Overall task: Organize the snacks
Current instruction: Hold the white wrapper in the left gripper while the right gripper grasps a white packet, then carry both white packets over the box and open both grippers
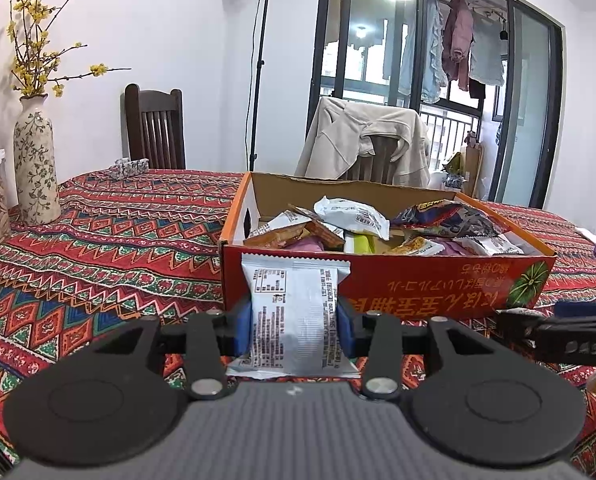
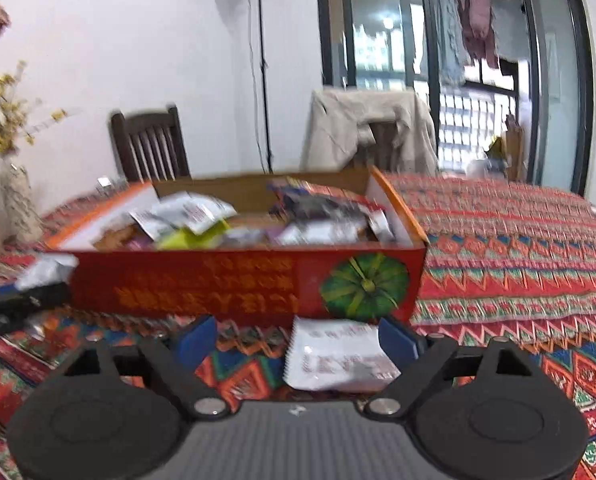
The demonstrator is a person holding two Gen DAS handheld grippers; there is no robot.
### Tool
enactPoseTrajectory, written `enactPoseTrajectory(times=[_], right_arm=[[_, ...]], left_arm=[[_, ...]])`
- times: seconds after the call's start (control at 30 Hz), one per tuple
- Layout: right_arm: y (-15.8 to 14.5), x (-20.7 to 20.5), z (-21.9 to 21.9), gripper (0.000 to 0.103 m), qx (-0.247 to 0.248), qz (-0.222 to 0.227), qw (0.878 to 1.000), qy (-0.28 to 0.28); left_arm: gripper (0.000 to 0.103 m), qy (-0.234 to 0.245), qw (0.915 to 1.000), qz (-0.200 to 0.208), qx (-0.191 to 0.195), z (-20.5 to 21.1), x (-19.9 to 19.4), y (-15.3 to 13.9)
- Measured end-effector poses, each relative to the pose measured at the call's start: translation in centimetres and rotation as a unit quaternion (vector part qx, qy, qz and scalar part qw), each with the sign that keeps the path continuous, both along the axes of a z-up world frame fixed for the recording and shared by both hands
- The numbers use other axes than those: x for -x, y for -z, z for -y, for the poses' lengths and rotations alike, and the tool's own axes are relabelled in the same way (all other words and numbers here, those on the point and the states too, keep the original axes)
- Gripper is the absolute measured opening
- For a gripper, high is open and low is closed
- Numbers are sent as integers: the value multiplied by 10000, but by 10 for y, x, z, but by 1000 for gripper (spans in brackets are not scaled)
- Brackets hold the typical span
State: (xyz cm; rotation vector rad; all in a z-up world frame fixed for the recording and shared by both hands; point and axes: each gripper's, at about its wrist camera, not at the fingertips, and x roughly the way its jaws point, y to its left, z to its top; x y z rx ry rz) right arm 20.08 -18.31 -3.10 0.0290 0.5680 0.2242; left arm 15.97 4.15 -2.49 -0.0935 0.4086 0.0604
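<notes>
While snack packets fill the box, left tool grips silver packet.

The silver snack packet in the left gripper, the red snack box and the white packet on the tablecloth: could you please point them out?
silver snack packet (image 1: 294,312), left wrist view, middle of its printed back.
red snack box (image 1: 418,284), left wrist view, its near wall.
white packet (image 2: 338,356), right wrist view, middle of its face.

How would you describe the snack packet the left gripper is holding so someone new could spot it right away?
Find the red cardboard box of snacks on the patterned tablecloth. Just in front of its near-left corner, the left gripper pinches a silver-white packet upright between blue pads. Unlike the packets piled inside the box, it is outside, showing its printed back.
</notes>
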Motion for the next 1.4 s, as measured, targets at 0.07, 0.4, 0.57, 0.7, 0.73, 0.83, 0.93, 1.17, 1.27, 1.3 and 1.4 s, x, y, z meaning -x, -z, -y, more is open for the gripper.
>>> enactPoseTrajectory(times=[0.07, 0.4, 0.57, 0.7, 0.73, 0.83, 0.93, 1.17, 1.27, 1.3, 1.4], right_arm=[[6, -12, -1, 88, 101, -335, 9994, 62], [14, -32, -5, 87, 403, -483, 9976, 281], [19, -38, 5, 74, 250, -671, 9966, 400], [18, -35, 9, 55, 150, -595, 9972, 428], [17, -33, 11, 50, 95, -576, 9973, 440], [16, -28, 16, 43, -78, -496, 9978, 432], [13, -20, 17, 38, -140, -353, 9986, 358], [5, 0, 18, 10, -242, -102, 9995, 194], [3, 4, 20, 11, -306, -71, 9994, 176], [3, 6, 21, 11, -312, -61, 9993, 172], [-1, 11, 22, 10, -375, 64, 9992, 153]], left_arm=[[42, -3, 10000, 11, 5, 0, 1, 0], [42, 8, 10000, 14, 12, -1, 1, 0], [42, 23, 10000, 16, 15, -1, 1, 0], [42, 19, 10000, 19, 17, 0, 1, 0], [42, 19, 10000, 17, 19, 0, 2, 0], [42, 24, 10000, 21, 15, 0, 2, 0], [42, 22, 10000, 21, 21, -1, 2, 0], [42, 21, 10000, 20, 11, 0, 2, 0], [42, 28, 10000, 22, -3, 0, 2, 0], [42, 30, 10000, 25, -7, 0, 2, 0], [42, 26, 10000, 50, -12, 1, 3, 0]])
